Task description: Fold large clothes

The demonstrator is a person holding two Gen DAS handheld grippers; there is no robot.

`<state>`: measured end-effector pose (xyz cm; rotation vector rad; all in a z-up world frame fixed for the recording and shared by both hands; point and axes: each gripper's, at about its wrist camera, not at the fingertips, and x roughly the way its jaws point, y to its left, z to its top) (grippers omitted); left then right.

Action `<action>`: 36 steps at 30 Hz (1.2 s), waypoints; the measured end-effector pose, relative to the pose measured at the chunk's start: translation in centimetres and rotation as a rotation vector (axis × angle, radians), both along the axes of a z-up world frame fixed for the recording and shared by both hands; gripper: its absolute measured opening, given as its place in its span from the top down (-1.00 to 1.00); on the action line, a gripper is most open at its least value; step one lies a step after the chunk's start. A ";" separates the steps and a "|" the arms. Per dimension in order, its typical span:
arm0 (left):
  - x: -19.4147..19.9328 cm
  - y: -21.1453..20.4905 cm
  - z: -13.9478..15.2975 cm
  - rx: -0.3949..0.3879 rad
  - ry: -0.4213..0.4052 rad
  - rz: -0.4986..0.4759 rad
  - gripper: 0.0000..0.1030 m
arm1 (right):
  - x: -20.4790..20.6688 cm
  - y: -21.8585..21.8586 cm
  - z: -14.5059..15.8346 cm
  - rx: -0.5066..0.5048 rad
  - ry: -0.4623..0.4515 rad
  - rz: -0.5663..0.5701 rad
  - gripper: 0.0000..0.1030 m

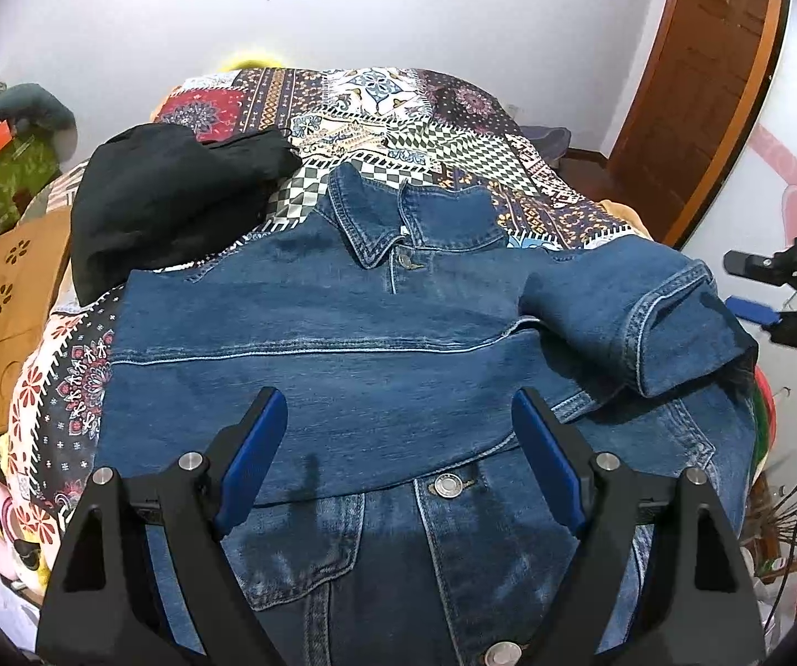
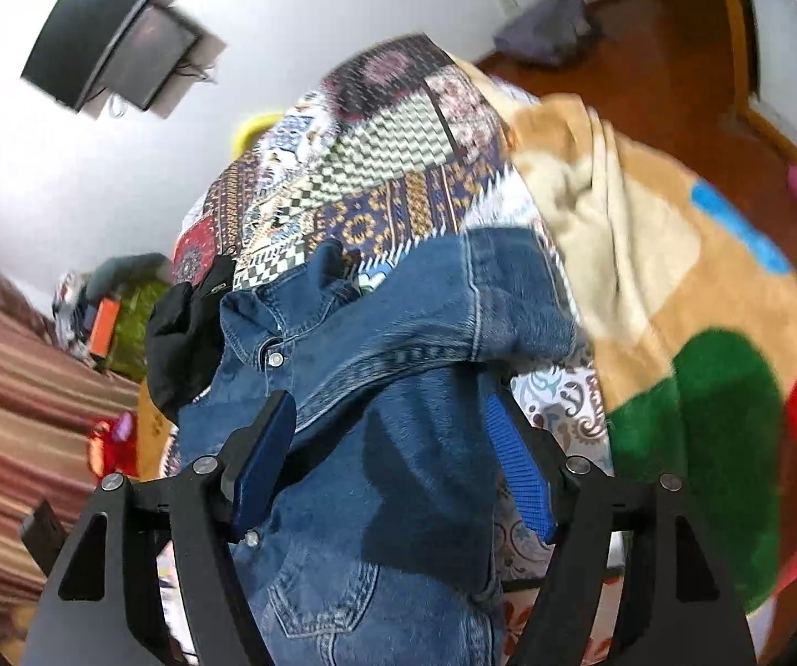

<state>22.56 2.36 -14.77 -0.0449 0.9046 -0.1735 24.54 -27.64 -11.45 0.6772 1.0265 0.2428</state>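
While fingers (image 1: pixel 543 444) gape, denim jacket (image 1: pixel 376 333) sleeves folded

The far half of the patchwork bed (image 1: pixel 454 111) lies bare, open to a reach; a black garment (image 1: pixel 176 194) heaps at its left edge (wooden stand (image 1: pixel 4 299) just beyond).

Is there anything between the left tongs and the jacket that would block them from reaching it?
Nothing visible does. The left tongs stand open right over the denim jacket, with only air between. The black garment lies off to the side, beyond the jacket's shoulder.
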 end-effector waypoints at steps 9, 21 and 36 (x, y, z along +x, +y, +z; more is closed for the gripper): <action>0.4 1.1 -0.5 -0.023 0.013 0.031 -0.61 | 4.6 -0.3 -2.9 0.059 0.060 -0.094 -0.25; 0.3 2.9 -0.7 -0.076 0.005 0.047 -0.61 | 2.8 3.1 2.7 -0.318 -0.176 -0.046 0.50; -4.0 8.0 4.7 -0.139 -0.137 0.099 -0.62 | 2.6 19.7 8.8 -0.275 -0.379 0.343 0.56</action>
